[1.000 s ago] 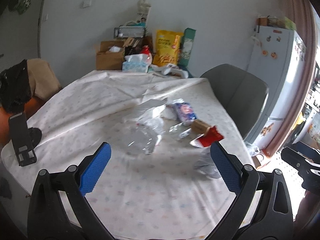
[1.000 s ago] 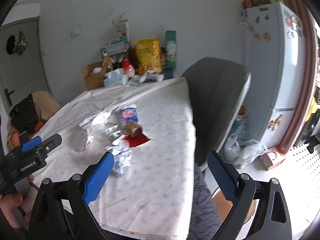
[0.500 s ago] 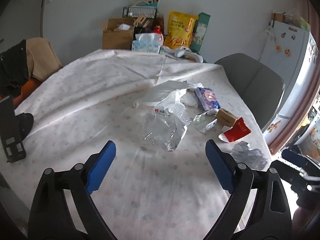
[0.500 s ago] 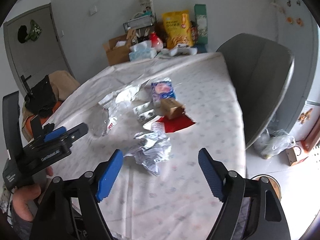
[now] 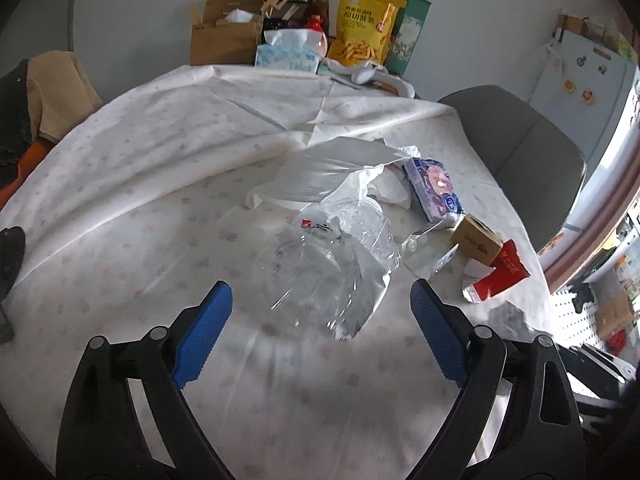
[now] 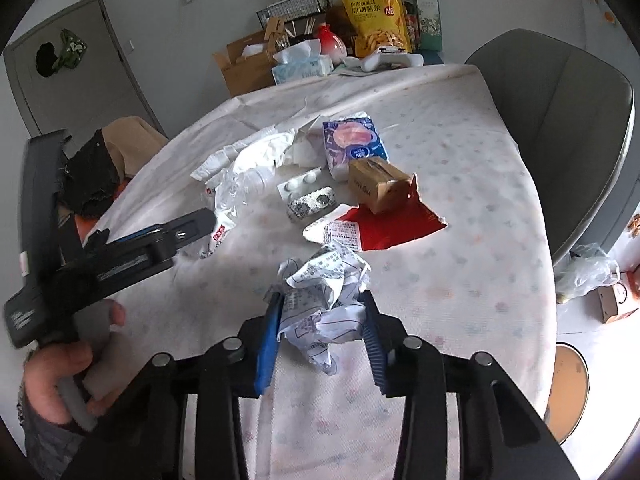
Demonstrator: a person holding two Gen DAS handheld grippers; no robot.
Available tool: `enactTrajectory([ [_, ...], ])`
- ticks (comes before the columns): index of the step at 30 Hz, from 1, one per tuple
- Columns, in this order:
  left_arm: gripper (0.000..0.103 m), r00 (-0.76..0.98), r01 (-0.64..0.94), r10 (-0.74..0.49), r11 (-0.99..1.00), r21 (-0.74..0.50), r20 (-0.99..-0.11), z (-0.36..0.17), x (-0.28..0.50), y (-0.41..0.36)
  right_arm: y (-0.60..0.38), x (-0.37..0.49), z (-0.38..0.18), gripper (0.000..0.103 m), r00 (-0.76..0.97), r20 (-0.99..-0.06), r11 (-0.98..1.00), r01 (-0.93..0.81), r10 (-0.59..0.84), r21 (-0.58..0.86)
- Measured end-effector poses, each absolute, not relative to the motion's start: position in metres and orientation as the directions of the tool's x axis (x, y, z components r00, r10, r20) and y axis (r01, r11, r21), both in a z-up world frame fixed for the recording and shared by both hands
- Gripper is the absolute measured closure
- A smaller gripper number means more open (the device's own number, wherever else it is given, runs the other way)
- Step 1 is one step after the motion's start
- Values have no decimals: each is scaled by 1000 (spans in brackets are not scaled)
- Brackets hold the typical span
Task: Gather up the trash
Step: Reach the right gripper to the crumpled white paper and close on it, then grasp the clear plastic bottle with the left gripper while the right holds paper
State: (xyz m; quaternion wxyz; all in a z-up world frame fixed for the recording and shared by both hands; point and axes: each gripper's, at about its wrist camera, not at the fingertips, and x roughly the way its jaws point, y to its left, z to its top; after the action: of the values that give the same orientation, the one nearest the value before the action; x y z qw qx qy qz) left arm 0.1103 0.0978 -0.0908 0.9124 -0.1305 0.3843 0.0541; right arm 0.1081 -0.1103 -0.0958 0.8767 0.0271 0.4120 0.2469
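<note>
Left wrist view first: my left hand-held gripper (image 5: 316, 332) is spread wide with nothing in it, blue ribbed pads either side of empty air. Dead ahead, just beyond the tips, sits the crushed clear plastic water bottle (image 5: 332, 268) on the desk (image 5: 160, 184) with its white dotted cloth. The bottle's long axis runs away from me toward the white plastic bag (image 5: 320, 176), so the jaws would straddle it across its width. It's glossy, crinkly and thin-walled, so I reckon it'll squash and may slip. Right of the bottle there's a blue and white tissue packet (image 5: 434, 188), a small brown cardboard box (image 5: 476, 238) and a torn red paper wrapper (image 5: 500, 276).

Right wrist view: my right hand-held gripper (image 6: 320, 320) is closing, and the crumpled white printed paper ball (image 6: 324, 296) is right between the pads, both already touching its sides. So this hand is the one on its target; the left is only near its own. Beyond the paper ball lie the red wrapper, the cardboard box and two silver pill blister packs (image 6: 308, 198). Paper's light and springy, so the pinch should hold it fine, I'd guess.
</note>
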Motion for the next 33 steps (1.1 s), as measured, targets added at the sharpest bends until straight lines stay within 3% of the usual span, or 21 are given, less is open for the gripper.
enactTrajectory([
  [11,13,642,-279,44,943,-179,-766,-105,139,89,-134,93,-85,68,559,-690,878,-401,460,260],
  [15,20,649,-288,25,933,-215,-760,-105,140,94,-138,92,-81,68,572,-692,889,-387,440,245],
  [16,23,655,-284,13,931,-230,-756,-105,138,95,-140,92,-78,68,577,-691,892,-379,435,245],
  [17,46,657,-283,8,930,-236,-754,-105,137,95,-143,91,-76,68,583,-688,894,-374,432,245],
  [18,58,650,-288,17,931,-225,-760,-105,135,96,-144,90,-73,68,591,-684,897,-370,427,241],
  [21,76,653,-283,-13,923,-260,-758,-106,128,99,-150,87,-66,68,611,-676,905,-360,413,228],
  [33,78,720,-202,-105,914,-352,-686,-98,93,97,-159,88,-52,68,658,-663,930,-318,358,186],
])
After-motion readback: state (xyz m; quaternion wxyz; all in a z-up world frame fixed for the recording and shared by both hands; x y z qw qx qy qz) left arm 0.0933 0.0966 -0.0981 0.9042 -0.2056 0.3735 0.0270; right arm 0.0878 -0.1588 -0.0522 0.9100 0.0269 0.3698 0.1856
